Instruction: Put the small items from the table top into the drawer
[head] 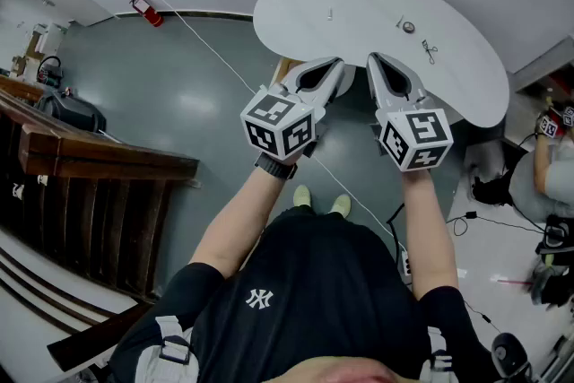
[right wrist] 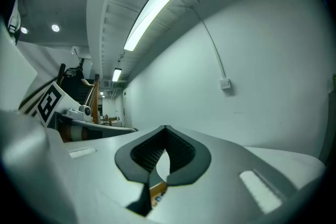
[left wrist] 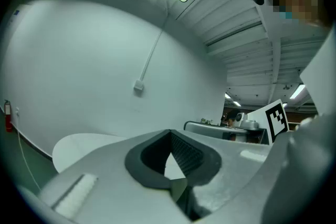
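A white curved table top [head: 359,0] lies ahead in the head view. On it sit three small items: a pale screw-like piece [head: 329,13], a round dark piece [head: 408,27] and a small dark scissor-like piece [head: 430,52]. I cannot make them out more closely. My left gripper [head: 335,65] and right gripper [head: 376,60] are held level, side by side at the table's near edge, short of the items. Both are shut with nothing between the jaws, as the left gripper view [left wrist: 169,132] and the right gripper view [right wrist: 165,128] show. A wooden piece [head: 284,65] peeks out under the table's near edge.
A dark wooden stair railing [head: 99,159] runs along the left. A red fire extinguisher [head: 144,10] stands by the far wall. Cables and gear [head: 502,224] lie on the floor at the right, where another person [head: 549,166] stands. A white cord [head: 215,49] crosses the grey floor.
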The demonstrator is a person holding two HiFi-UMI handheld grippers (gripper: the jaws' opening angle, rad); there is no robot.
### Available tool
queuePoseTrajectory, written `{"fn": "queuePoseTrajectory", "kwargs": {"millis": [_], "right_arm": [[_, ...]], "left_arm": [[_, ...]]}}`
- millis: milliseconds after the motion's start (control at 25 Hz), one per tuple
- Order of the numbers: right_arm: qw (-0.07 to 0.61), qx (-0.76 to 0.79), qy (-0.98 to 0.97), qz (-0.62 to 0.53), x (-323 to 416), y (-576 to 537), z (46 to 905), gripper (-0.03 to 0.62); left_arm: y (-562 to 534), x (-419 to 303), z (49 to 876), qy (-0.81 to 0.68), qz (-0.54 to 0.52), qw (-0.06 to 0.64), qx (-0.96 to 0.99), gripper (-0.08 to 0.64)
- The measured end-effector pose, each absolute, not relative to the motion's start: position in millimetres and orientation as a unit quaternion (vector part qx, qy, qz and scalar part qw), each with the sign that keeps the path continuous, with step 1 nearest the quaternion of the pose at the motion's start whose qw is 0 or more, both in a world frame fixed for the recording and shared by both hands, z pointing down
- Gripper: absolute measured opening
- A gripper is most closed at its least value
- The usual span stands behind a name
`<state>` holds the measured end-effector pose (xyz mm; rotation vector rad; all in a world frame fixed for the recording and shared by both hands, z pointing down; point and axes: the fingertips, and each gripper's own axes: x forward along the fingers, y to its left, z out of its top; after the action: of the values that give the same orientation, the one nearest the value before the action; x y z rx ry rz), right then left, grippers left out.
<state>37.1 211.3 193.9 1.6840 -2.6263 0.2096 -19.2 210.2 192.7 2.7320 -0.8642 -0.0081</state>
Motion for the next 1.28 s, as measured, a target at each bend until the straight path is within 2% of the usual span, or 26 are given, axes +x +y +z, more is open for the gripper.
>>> {"fn": "queuePoseTrajectory", "kwargs": {"millis": [480,840,1280], "right_arm": [[0.01,0.527,-0.846,0.077,40,222,197,0.021],[-0.049,0.53,-0.837,0.128,65,218,195,0.023],[-0.045,0.514,-0.847,0.133,34,200,212,0.023]], "left_arm": [[219,-17,195,-0.311,0.003,0.145,0.939,0.0],[217,-14,194,-0.343,0.005,0.135,0.93,0.0],[198,-48,214,-0.363,0.014,0.148,0.92,0.0]]}}
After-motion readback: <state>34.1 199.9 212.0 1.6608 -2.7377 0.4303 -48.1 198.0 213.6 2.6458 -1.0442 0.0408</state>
